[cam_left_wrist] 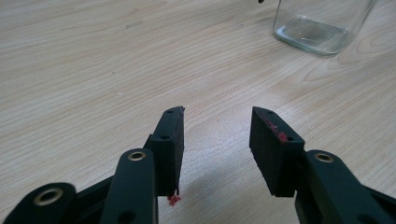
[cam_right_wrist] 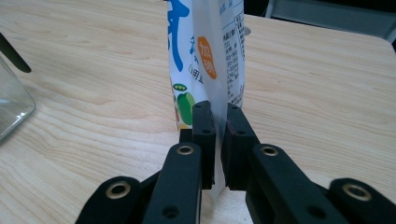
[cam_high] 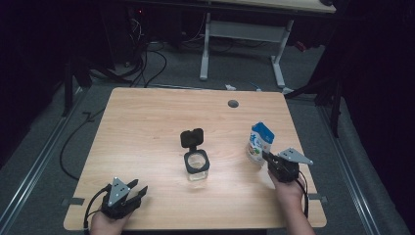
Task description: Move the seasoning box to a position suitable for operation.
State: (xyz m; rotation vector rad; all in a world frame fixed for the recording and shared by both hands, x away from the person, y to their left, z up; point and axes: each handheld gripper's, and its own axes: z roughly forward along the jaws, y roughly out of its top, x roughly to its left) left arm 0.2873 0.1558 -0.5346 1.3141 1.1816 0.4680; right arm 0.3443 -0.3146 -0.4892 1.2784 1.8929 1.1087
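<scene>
pinching the pouch by its side seam, your right gripper has it standing near the table's right edge. jar sits mid-table, lid flipped back; left gripper half open, empty. pouring looks still ahead.

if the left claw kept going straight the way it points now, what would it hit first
Mostly bare table. The left claw stands open with nothing between its jaws, and the way dead ahead looks free. The glass jar stands ahead but off to the right of that line, so probably a near miss, though depth is hard to judge.
</scene>
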